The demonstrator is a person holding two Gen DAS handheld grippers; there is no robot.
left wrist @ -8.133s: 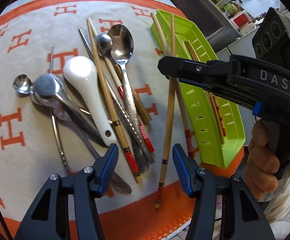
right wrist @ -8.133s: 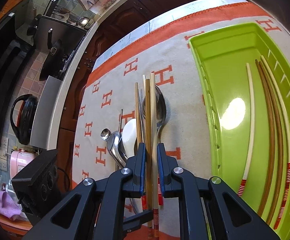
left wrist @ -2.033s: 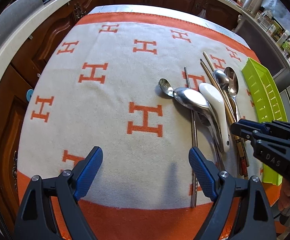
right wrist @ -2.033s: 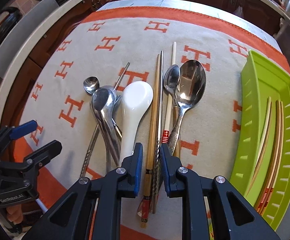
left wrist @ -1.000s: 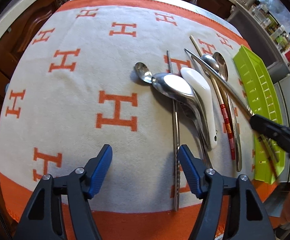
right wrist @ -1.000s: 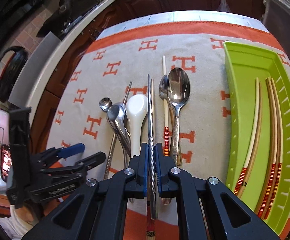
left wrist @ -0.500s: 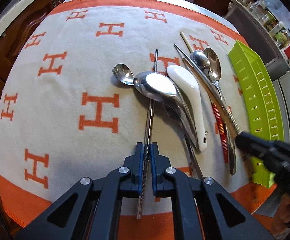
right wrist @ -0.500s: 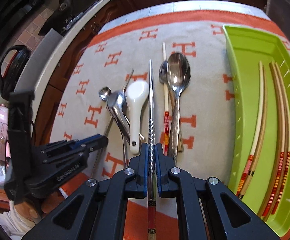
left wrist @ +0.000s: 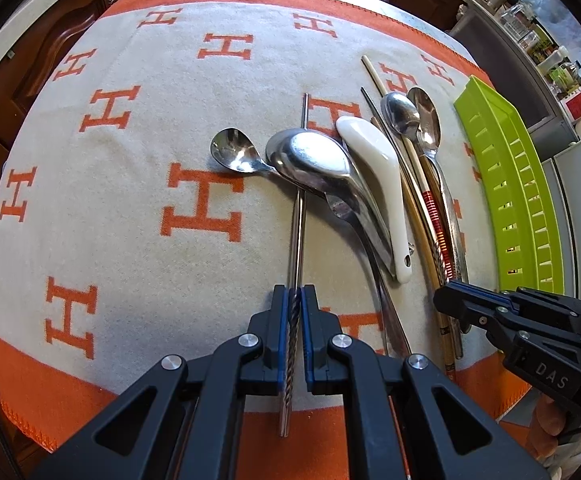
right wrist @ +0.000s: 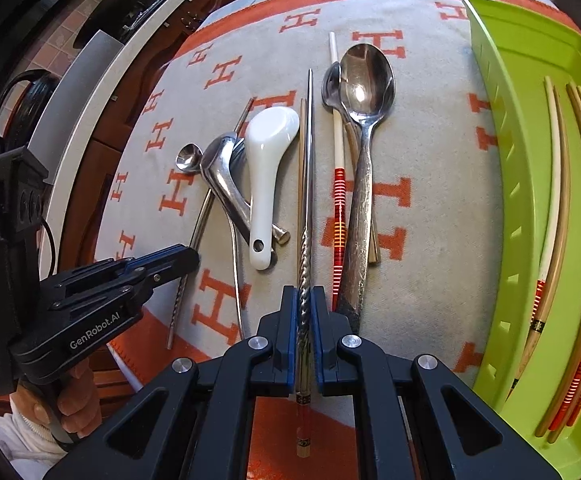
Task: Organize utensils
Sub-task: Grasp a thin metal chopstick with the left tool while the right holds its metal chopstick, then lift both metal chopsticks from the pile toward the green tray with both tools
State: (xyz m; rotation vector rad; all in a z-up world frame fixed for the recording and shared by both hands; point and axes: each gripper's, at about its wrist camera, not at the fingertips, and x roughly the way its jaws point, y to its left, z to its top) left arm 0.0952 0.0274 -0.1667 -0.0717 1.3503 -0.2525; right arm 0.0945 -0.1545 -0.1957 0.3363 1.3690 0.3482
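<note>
Left tongs (left wrist: pixel 295 312) clamped on twisted end of steel chopstick (left wrist: pixel 297 216), which lies on orange-lettered blanket (left wrist: pixel 130 208) near desk's front edge, tip under ladle (left wrist: pixel 314 160). Right tongs (right wrist: pixel 304 316) clamped on 2nd steel chopstick (right wrist: pixel 308 168), between white ceramic spoon (right wrist: pixel 268 160) and red-banded chopstick (right wrist: pixel 338 184). Green tray (right wrist: pixel 502 160) along desk's right edge holds 4 chopsticks (right wrist: pixel 558 200).
</note>
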